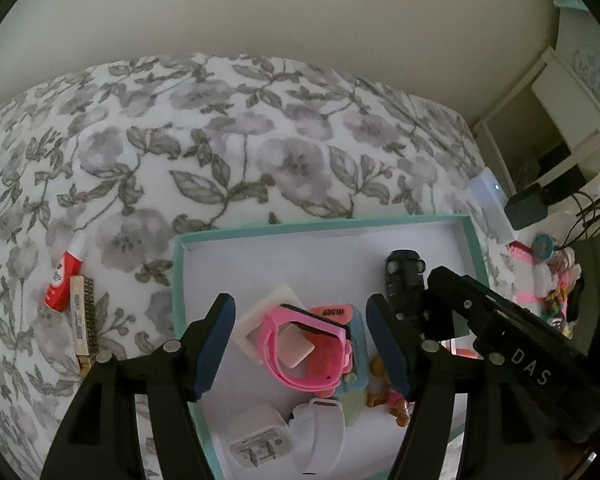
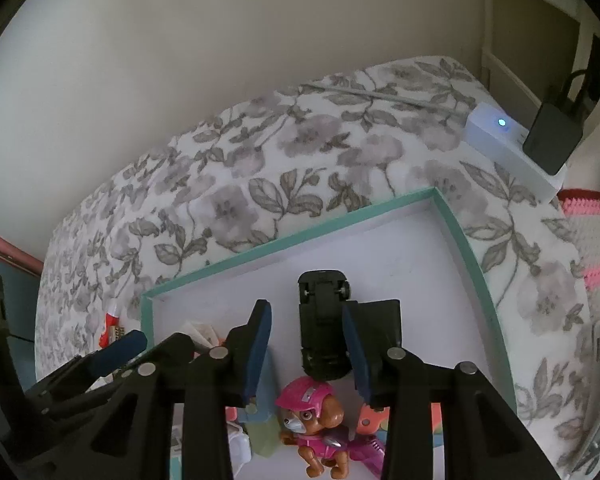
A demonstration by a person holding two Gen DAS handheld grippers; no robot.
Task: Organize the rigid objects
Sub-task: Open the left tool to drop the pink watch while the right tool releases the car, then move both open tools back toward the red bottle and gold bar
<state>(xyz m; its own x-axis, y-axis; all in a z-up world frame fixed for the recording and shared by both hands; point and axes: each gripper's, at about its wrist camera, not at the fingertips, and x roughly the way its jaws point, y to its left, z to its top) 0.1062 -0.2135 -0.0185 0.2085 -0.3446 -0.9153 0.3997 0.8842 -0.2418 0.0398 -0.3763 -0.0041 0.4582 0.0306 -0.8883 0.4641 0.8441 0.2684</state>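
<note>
**Toys and gadgets gathered in a teal-rimmed tray on a floral bed**

A shallow rectangular tray (image 1: 470, 240) with a smooth white floor is seen on a bed (image 1: 220, 140) covered in soft grey-flowered fabric. The left gripper (image 1: 300, 344) is held over a glossy pink watch (image 1: 296, 340) lying in the tray; its jaws are spread and nothing is pinched. The right gripper (image 2: 306, 344) is poised over an overturned black toy car (image 2: 322, 320), jaws parted on either side of it, with no clear contact seen.

Only the left wrist view shows a boxy white charger (image 1: 260, 436) and, left of the tray on the bedding, a red tube (image 1: 66, 276) beside a slim harmonica (image 1: 82, 320). Only the right wrist view shows fully the hard plastic pup figure (image 2: 314, 420) in a pink helmet at the tray's near end.
</note>
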